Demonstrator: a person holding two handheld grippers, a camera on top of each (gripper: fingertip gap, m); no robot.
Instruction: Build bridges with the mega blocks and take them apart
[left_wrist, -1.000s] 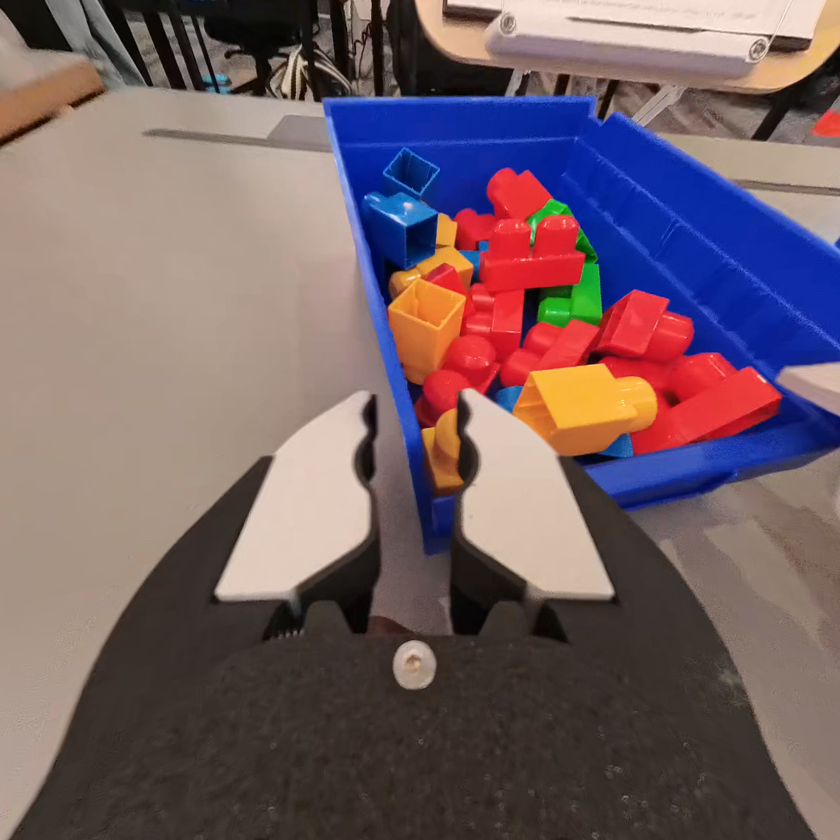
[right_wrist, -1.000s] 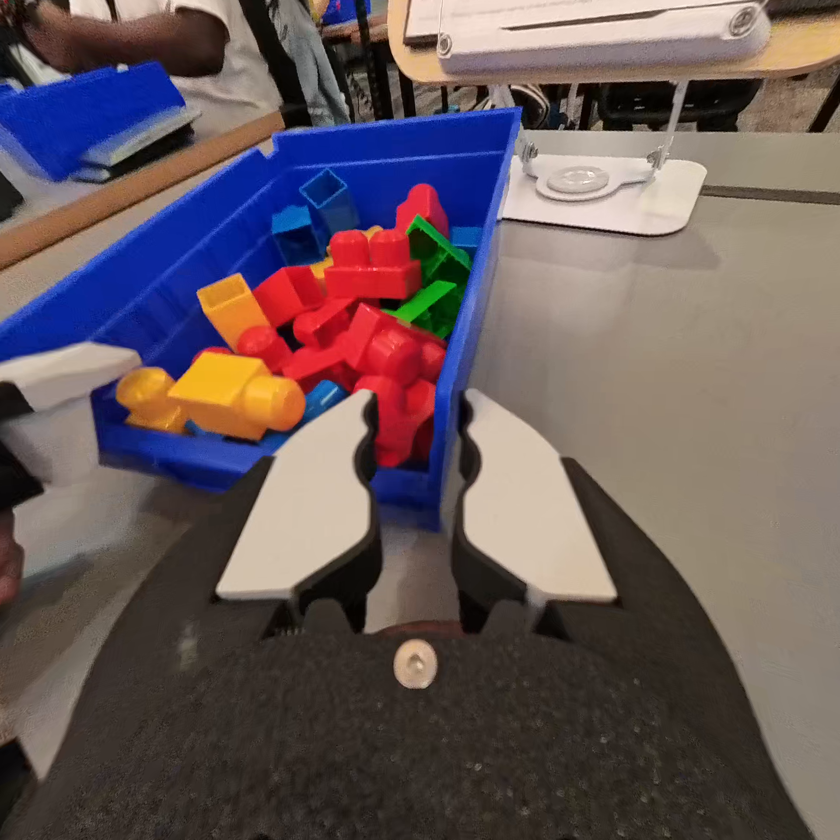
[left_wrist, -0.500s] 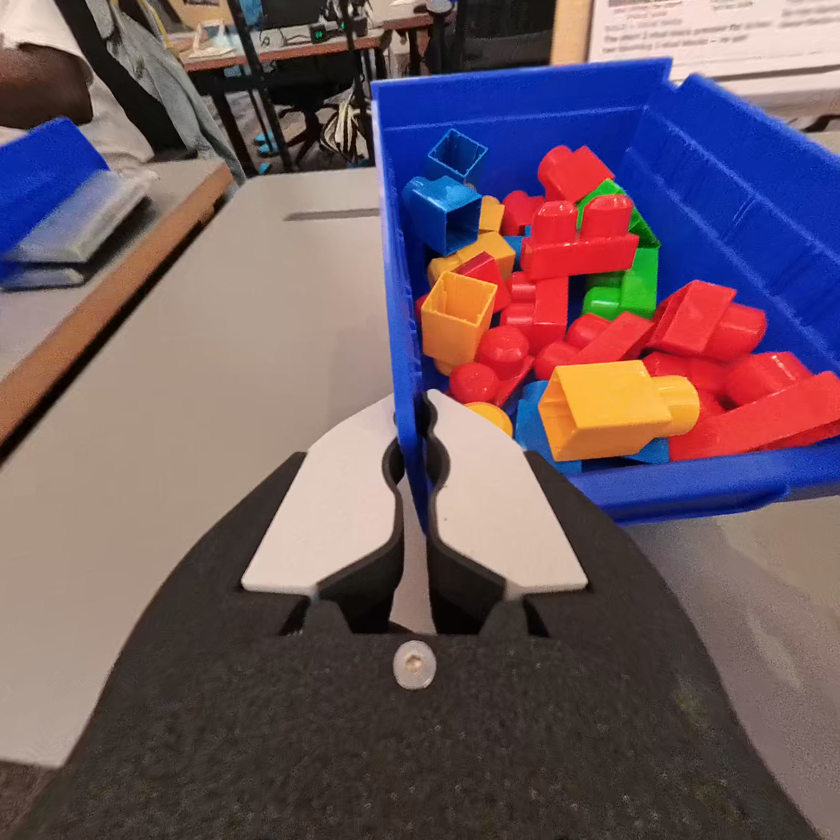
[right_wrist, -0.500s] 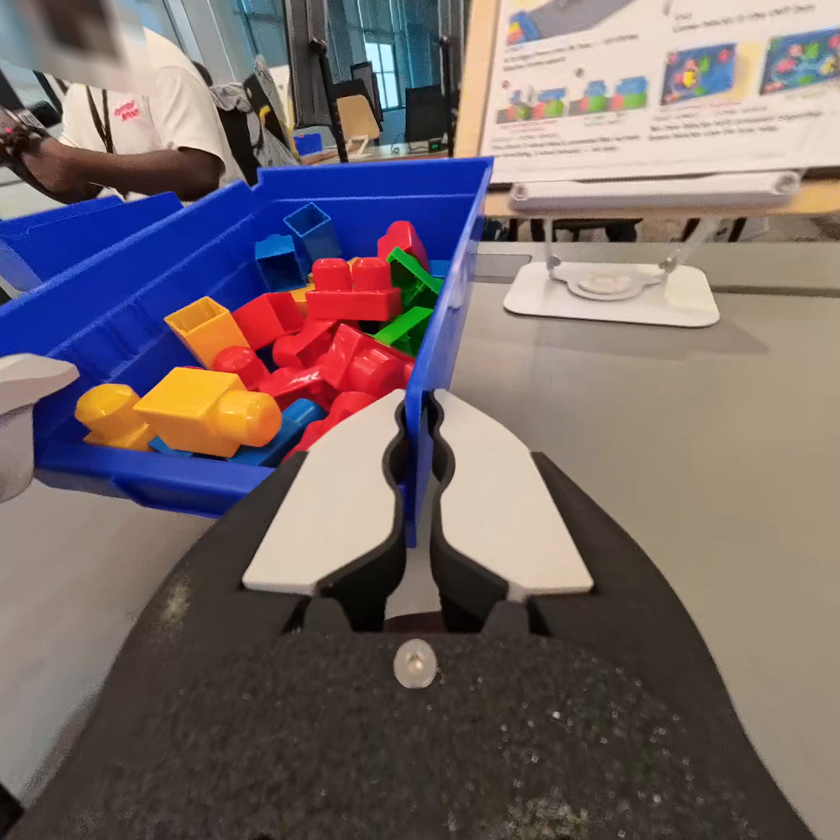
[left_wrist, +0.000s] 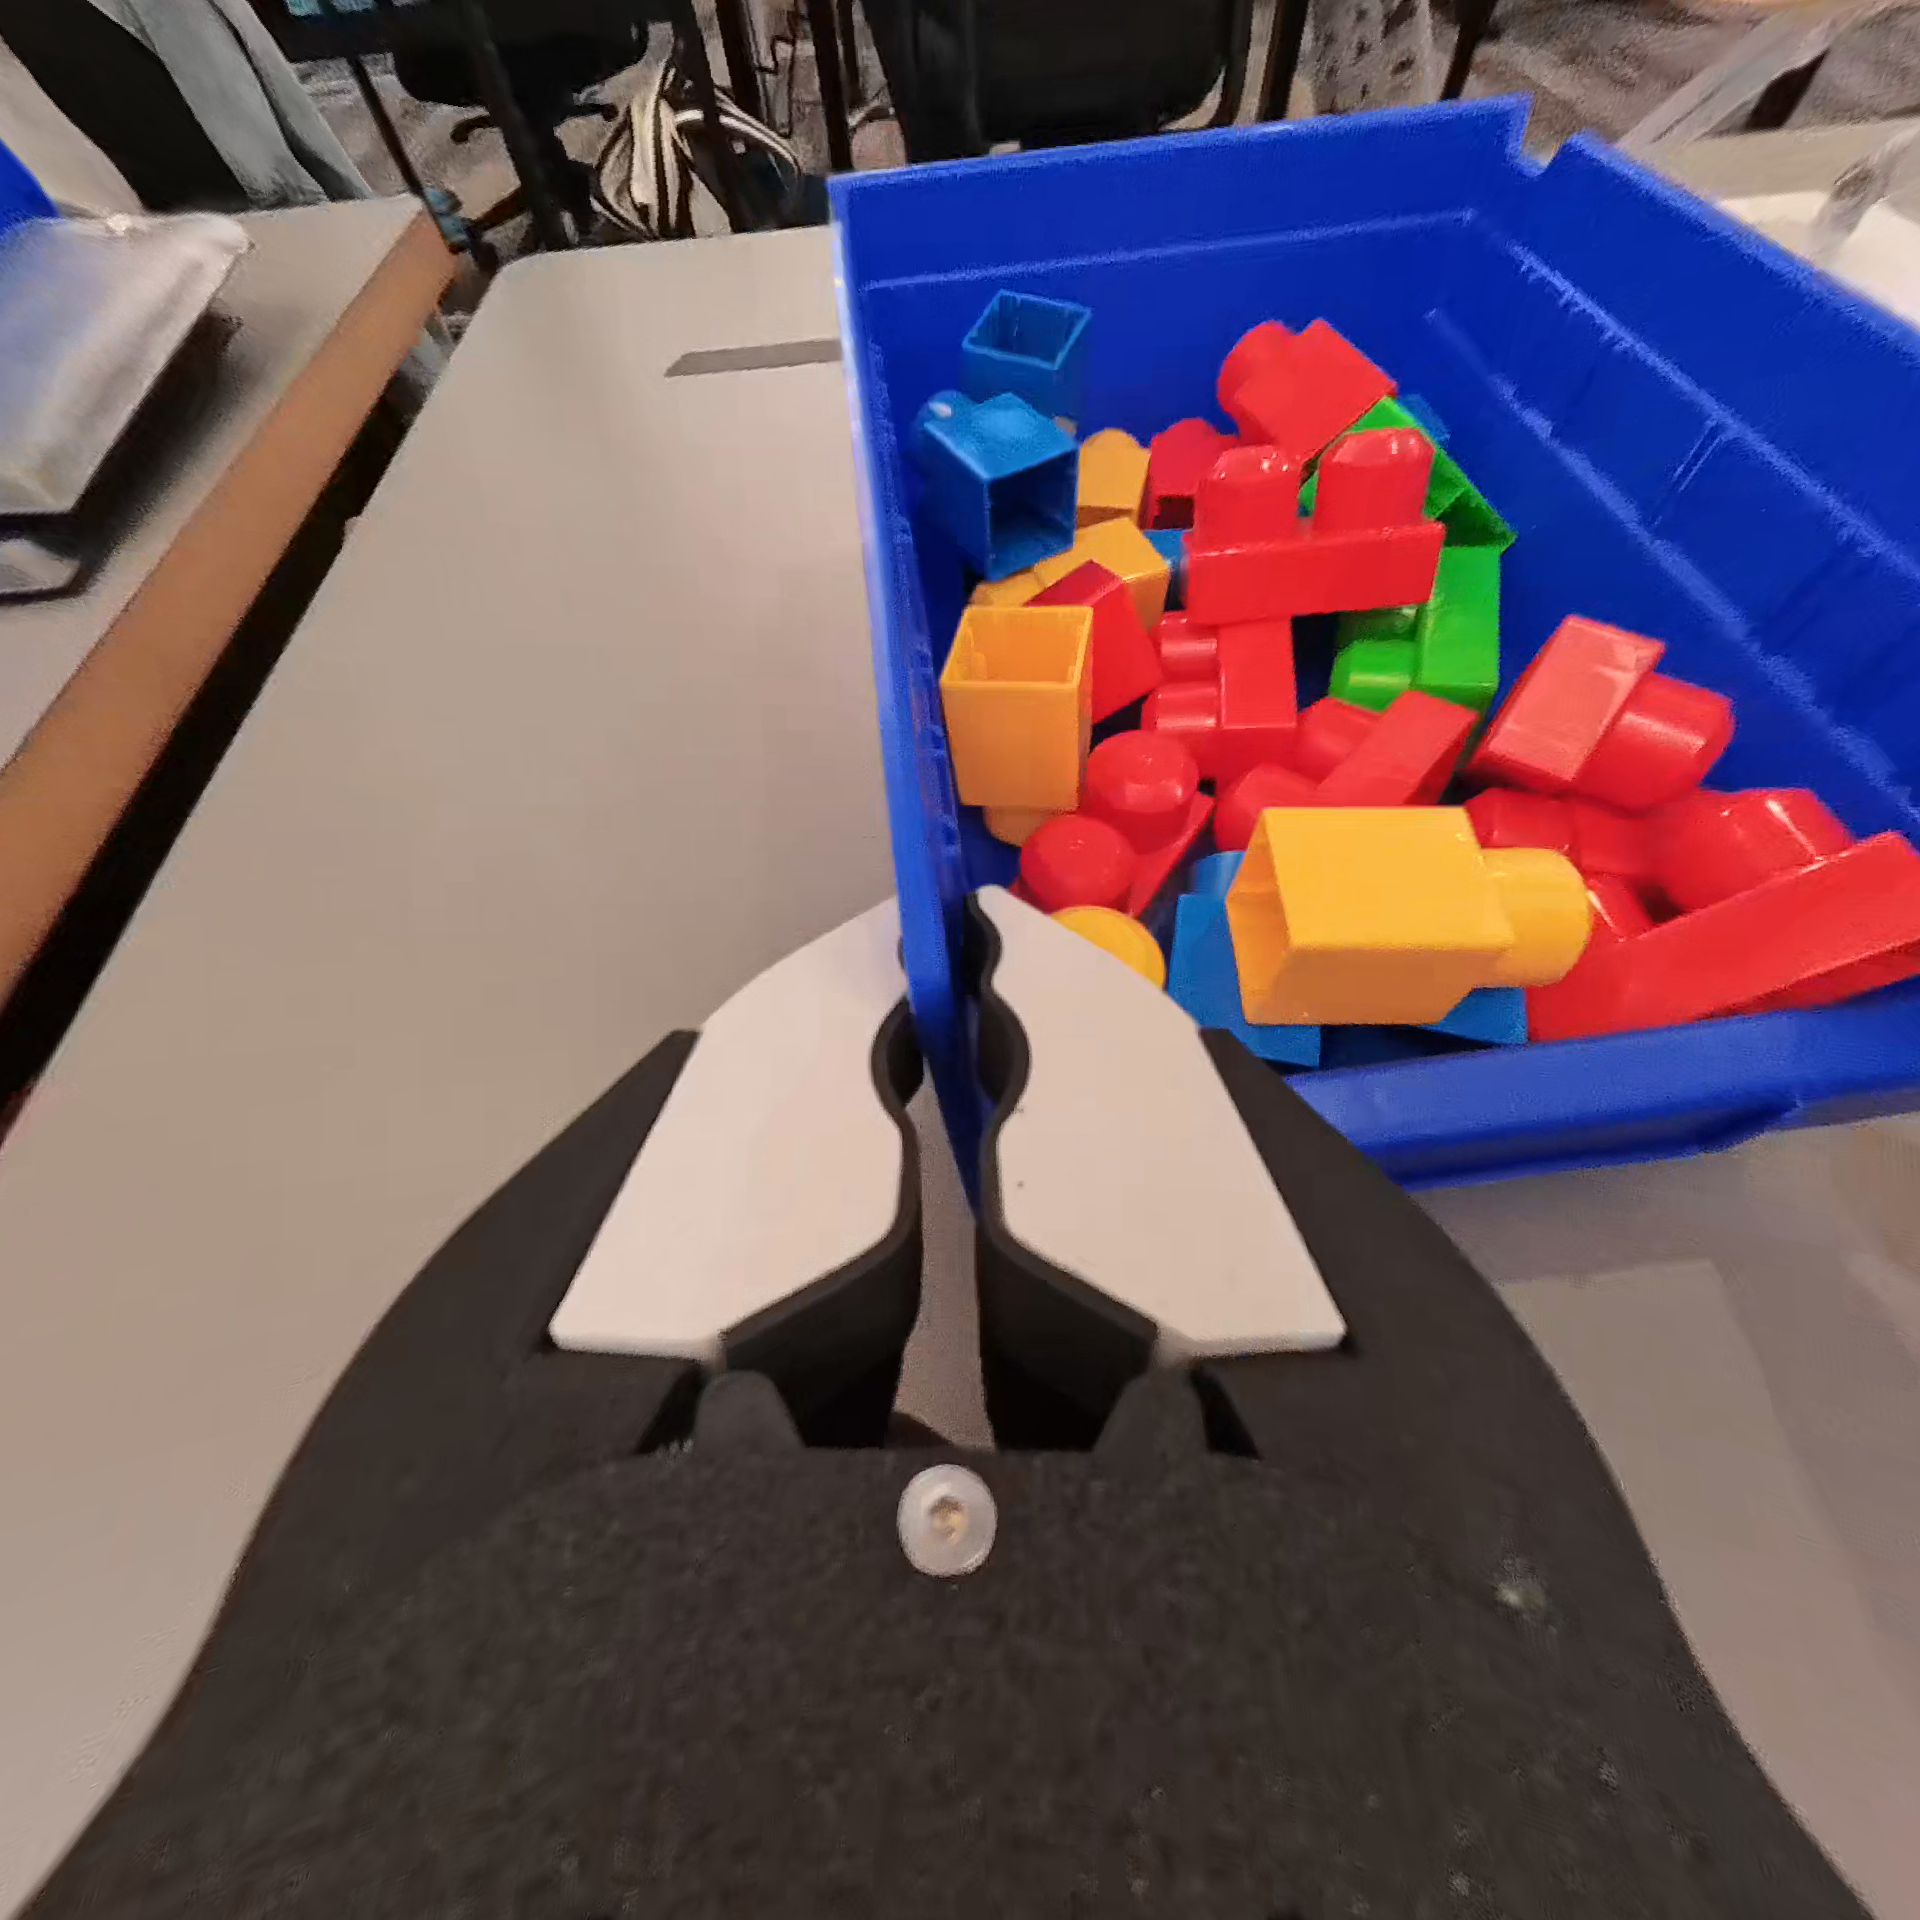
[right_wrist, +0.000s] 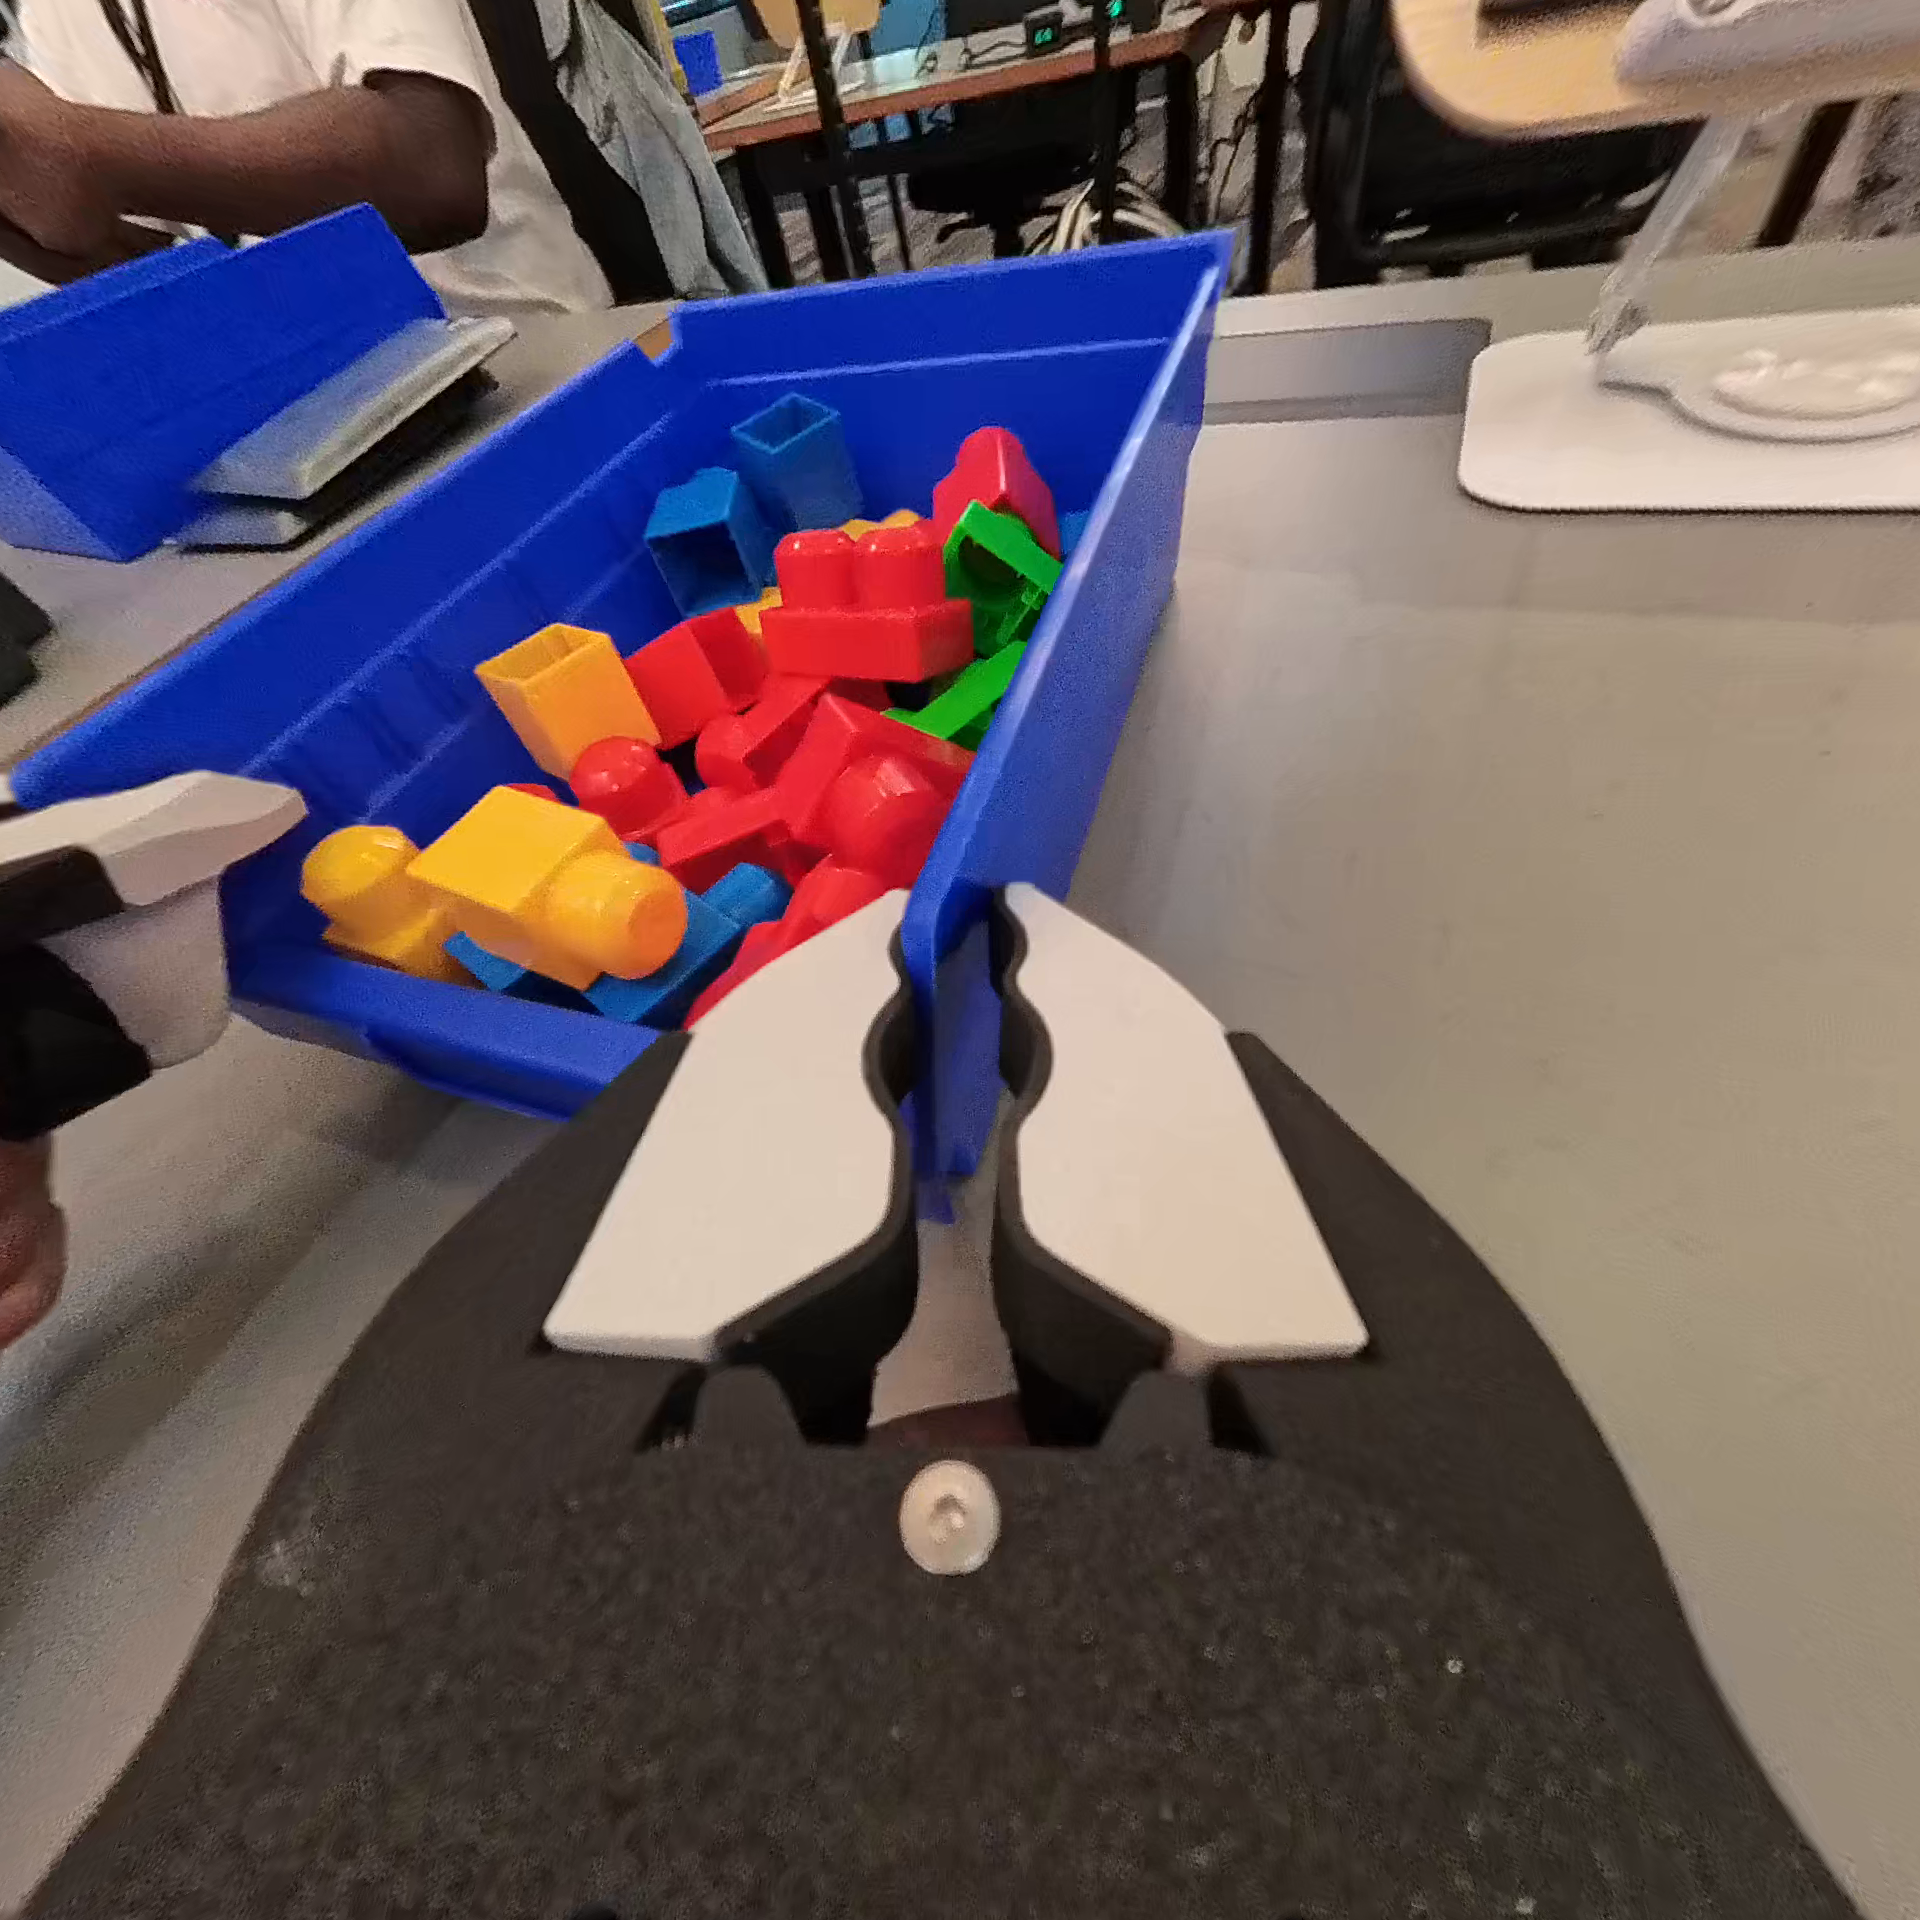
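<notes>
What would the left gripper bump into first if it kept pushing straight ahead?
The left gripper is already clamped on the blue bin's side wall; pushed on, its inner finger would probably meet the small yellow block first.

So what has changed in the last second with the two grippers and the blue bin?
Both closed: the left hand-held gripper now clamps the blue bin by its left wall, the right hand-held gripper by its right wall. The bin appears tilted. The blocks stayed inside.

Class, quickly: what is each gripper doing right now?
Left gripper: shut on the left side wall of the blue bin.
Right gripper: shut on the blue bin's right side wall.
</notes>
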